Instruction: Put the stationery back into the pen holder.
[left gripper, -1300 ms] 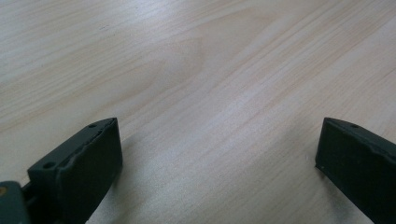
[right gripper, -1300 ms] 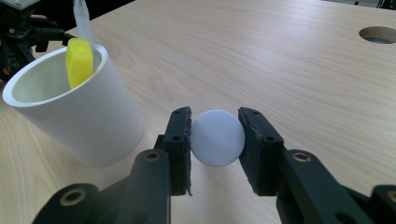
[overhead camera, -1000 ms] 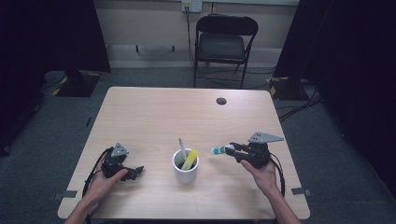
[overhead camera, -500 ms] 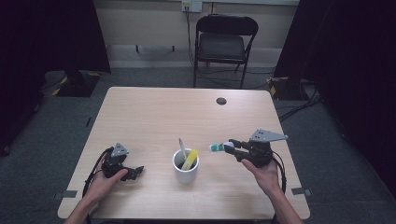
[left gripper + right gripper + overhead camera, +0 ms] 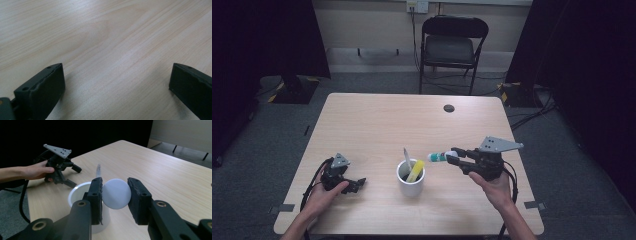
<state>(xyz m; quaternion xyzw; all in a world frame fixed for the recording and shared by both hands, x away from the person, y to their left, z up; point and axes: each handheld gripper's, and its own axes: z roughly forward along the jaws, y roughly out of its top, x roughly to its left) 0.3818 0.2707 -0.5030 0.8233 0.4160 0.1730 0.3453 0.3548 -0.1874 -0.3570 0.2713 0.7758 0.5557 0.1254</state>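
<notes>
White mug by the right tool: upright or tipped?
Upright. The white ceramic mug stands on its base on the wooden table, round rim facing up, with a yellow marker leaning inside.

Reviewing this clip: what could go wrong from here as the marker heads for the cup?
The right tongs pinch the marker only at its round end, so it might pivot or slip. The cup already holds a yellow marker and a pen, which could block entry or tip the cup.

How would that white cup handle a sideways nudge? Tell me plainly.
The white cup looks fairly stable: it is squat with a wide base. The yellow item and pale stick lean above its rim, so it might tip slightly easier. On the smooth table, probably slides.
</notes>
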